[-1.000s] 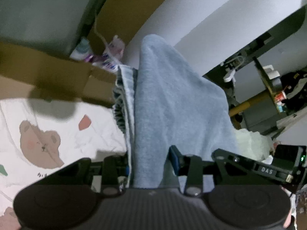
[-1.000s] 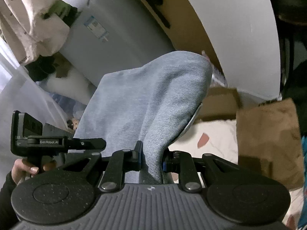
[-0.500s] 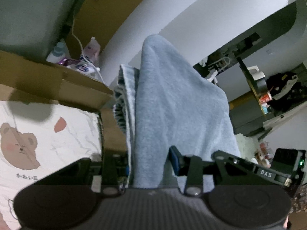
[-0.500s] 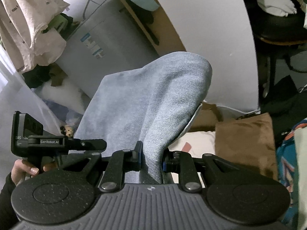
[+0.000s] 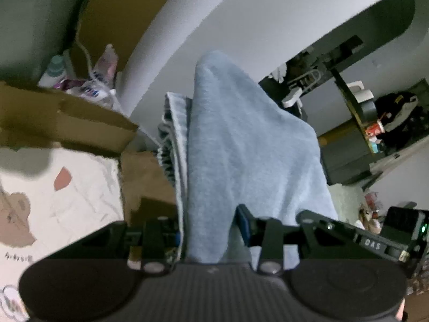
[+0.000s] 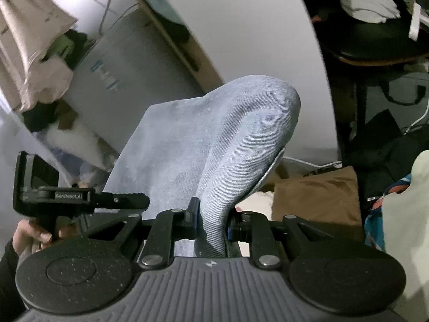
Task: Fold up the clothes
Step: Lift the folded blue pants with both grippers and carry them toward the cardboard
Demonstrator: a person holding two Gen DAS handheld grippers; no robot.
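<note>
A light blue denim garment (image 5: 241, 145) is held up in the air and drapes forward over both tools. My left gripper (image 5: 209, 228) is shut on one part of it, with a frayed hem (image 5: 171, 139) hanging on the left side. My right gripper (image 6: 211, 220) is shut on another fold of the same denim garment (image 6: 209, 139). The other gripper (image 6: 80, 198) and the hand holding it (image 6: 29, 233) show at the left of the right wrist view. Cloth hides the fingertips in both views.
A white sheet with bear prints (image 5: 61, 193) lies low left, with brown cardboard (image 5: 67, 118) behind it. A white wall (image 5: 268, 26) rises ahead. Bottles (image 5: 91, 80) stand on a ledge. A dark chair (image 6: 375, 37) and clothes pile (image 6: 402, 214) stand at the right.
Both grippers have swung and tilted with the denim still held; the background shifted, the bear sheet slid left and down, and more of the chair and clothes pile came into the right view.
</note>
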